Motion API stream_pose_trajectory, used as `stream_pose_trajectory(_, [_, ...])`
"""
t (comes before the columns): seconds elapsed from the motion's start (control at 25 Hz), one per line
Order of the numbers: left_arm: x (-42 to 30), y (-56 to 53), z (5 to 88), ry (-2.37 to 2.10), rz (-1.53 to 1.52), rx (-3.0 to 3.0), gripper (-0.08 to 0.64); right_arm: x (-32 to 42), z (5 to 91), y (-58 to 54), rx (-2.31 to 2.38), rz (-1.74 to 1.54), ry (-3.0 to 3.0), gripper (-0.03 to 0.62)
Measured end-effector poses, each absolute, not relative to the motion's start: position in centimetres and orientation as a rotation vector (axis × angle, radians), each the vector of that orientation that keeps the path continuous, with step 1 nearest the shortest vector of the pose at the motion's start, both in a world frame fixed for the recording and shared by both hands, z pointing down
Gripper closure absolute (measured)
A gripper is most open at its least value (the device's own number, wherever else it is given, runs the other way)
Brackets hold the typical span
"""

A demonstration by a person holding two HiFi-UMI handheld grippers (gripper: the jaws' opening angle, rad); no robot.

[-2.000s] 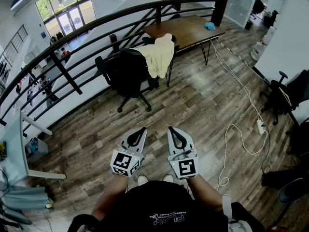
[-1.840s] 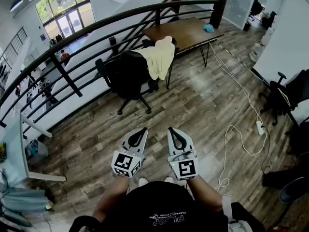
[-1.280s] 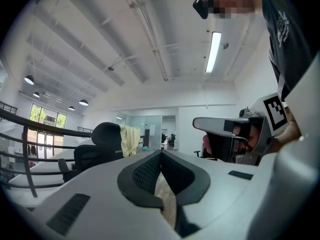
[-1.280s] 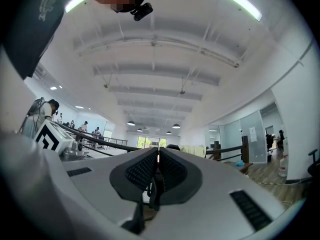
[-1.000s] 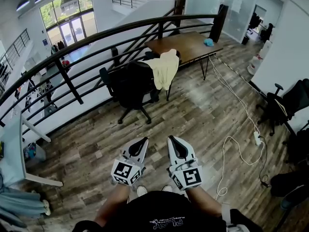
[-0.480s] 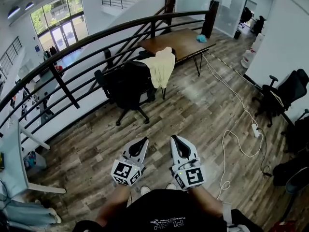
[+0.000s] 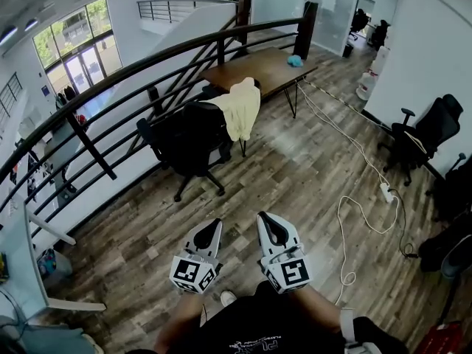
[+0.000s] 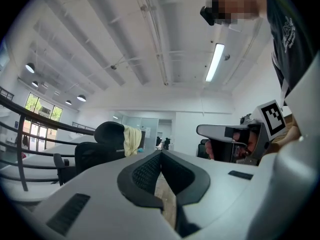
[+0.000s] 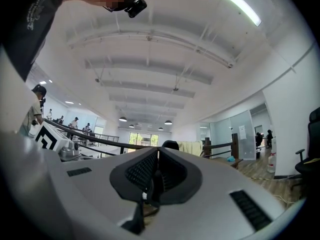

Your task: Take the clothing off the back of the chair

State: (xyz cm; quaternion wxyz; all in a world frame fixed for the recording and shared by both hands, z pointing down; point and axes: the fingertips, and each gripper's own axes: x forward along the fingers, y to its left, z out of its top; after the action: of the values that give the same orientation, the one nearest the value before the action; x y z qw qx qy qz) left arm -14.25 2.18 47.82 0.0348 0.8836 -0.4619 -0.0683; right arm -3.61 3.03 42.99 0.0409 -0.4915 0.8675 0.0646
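– How are the hands holding?
– The white plastic left gripper (image 7: 214, 223) and white plastic right gripper (image 7: 262, 217) sit side by side, pointing roughly level.
– And the jaws?
– Pressed together on both, with nothing between them.

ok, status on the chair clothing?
Both shut, empty: left gripper, right gripper. The cream garment is draped over the black office chair back, untouched, across the room. Wood floor between; white cable lies off right.
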Motion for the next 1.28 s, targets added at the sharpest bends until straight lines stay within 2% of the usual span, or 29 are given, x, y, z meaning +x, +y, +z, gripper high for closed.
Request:
stream_pose_trajectory(0.72, [-13.3,-6.1,46.6,-1.598,-0.141,2.670,0.548,-2.5,40.5,-7.4,-1.282,0.261,2.674,0.571])
stream_pose_trajectory(1.28, [-8.2,-12.1,45.9,-1.655,-0.126,2.674,0.548,3.0,41.8,-13.3,-1.275,0.217,2.717,0.571])
